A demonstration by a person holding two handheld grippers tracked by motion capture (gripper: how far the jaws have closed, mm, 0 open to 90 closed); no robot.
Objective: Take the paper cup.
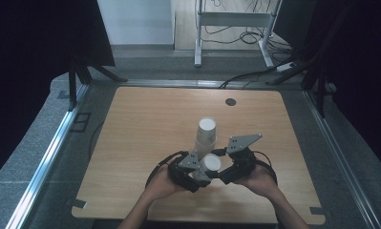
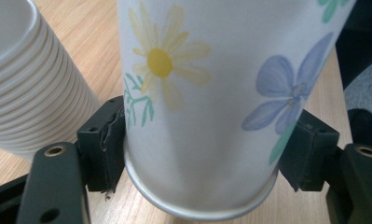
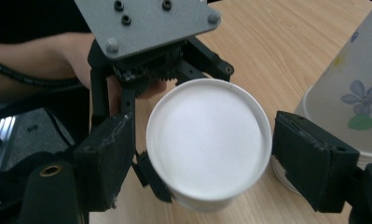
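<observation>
A paper cup (image 1: 211, 163) with painted flowers (image 2: 197, 93) is held low over the wooden table (image 1: 145, 119), near its front edge. My left gripper (image 1: 193, 169) is shut on it, with both jaws pressed against the cup's narrow end (image 2: 200, 154). In the right gripper view, the cup's round white end (image 3: 207, 140) faces the camera. My right gripper (image 3: 204, 158) is open, one jaw on each side of that end; I cannot tell whether they touch it. A stack of matching cups (image 1: 206, 136) stands just behind the held cup.
The stack of cups (image 2: 25, 93) sits very close to the held cup, its flowered side (image 3: 347, 93) just right of my right jaw. A small dark round grommet (image 1: 230, 101) lies at the table's back. Metal rails run along both table sides.
</observation>
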